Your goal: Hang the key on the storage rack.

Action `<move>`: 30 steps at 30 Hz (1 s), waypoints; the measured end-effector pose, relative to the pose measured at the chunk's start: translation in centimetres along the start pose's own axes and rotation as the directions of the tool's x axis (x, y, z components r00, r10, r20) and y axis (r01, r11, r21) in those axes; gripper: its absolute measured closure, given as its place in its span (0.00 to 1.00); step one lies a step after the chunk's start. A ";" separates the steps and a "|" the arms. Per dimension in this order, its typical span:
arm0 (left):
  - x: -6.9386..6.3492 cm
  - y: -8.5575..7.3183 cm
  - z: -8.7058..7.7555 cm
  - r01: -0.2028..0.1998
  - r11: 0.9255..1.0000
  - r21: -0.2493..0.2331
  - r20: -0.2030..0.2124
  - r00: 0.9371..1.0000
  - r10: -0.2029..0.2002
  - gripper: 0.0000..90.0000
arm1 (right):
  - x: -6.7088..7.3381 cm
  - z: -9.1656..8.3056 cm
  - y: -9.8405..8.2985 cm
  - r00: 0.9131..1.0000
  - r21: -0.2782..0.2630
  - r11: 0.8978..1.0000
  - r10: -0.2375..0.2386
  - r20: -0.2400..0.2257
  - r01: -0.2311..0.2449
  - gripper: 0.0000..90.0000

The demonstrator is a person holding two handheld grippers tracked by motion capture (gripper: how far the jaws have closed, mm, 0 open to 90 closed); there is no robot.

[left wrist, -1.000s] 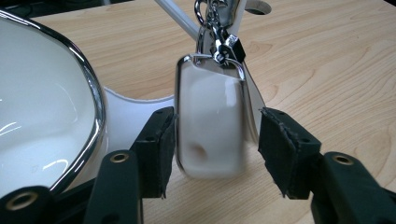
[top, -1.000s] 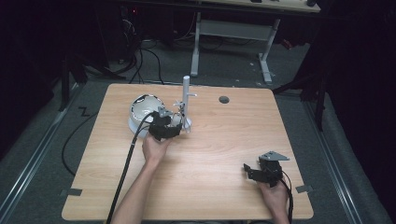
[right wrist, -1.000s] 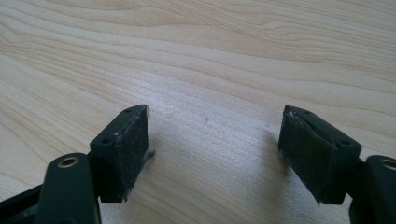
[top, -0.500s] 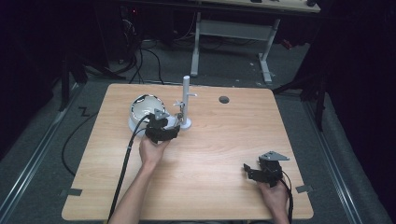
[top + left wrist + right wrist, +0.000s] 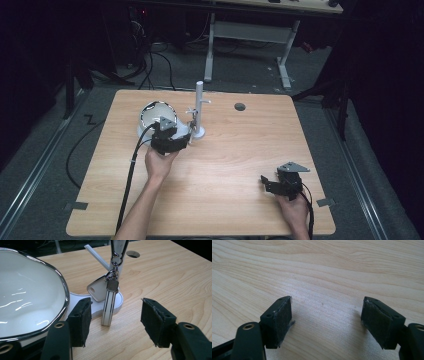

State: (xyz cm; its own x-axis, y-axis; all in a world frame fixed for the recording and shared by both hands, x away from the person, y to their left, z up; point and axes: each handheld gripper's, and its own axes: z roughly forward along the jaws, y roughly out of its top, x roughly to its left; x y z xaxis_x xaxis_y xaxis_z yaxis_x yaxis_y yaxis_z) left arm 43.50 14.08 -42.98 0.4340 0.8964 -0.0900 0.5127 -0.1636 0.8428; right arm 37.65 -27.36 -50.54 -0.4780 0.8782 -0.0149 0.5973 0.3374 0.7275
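Since the earlier frames the left tongs (image 5: 184, 142) have been drawn slightly back from the white stand (image 5: 199, 112), and their jaws have just been opening; nothing is pinched between them now. In the left gripper view the tongs (image 5: 113, 315) are seen spread, with the keychain (image 5: 111, 298) hanging free in the gap ahead of the pads, touching neither.

The keychain is made up of a silver clasp and short chain, a small square mesh tag, and a long flat white fob with dark stripes along its length. It is hung from the stand's hook, and its lower end reaches down just in front of the stand's round white base. A white rounded tag (image 5: 98, 291) is seen just behind it, leaning at the post.

The white bowl (image 5: 152, 117) with a dark shiny rim sits at nine o'clock from the stand, just beside its base, and the left jaw is close against the bowl's wall. Toward three o'clock of the stand the bench (image 5: 240, 150) lies open as far as its far edge, with a round cable hole (image 5: 240, 106) at about one o'clock.

The right tongs (image 5: 270, 184) are held near the bench's five o'clock corner, well apart from the stand, jaws spread over bare wood with nothing between them.
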 end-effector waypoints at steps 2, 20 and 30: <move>0.1 0.0 -0.2 0.001 1.000 -0.001 0.000 1.000 -0.001 0.47 | 0.0 0.0 0.0 1.000 0.000 1.000 0.000 0.000 0.000 0.28; 0.3 -0.2 -2.0 0.005 0.999 -0.036 0.003 1.000 -0.005 0.47 | 0.0 0.0 0.0 1.000 0.000 1.000 0.000 0.000 0.000 0.28; 0.7 -0.8 -3.0 0.017 0.999 -0.049 0.003 1.000 -0.017 0.47 | 0.0 0.0 0.0 1.000 0.000 1.000 0.000 0.000 0.000 0.28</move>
State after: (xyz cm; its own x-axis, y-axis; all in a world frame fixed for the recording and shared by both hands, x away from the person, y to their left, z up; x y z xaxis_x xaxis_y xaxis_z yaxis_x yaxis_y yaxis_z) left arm 41.16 16.06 -42.07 0.4274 0.8979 -0.1060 0.4831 -0.1277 0.8662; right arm 37.65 -27.36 -50.54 -0.4778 0.8783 -0.0148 0.5975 0.3374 0.7274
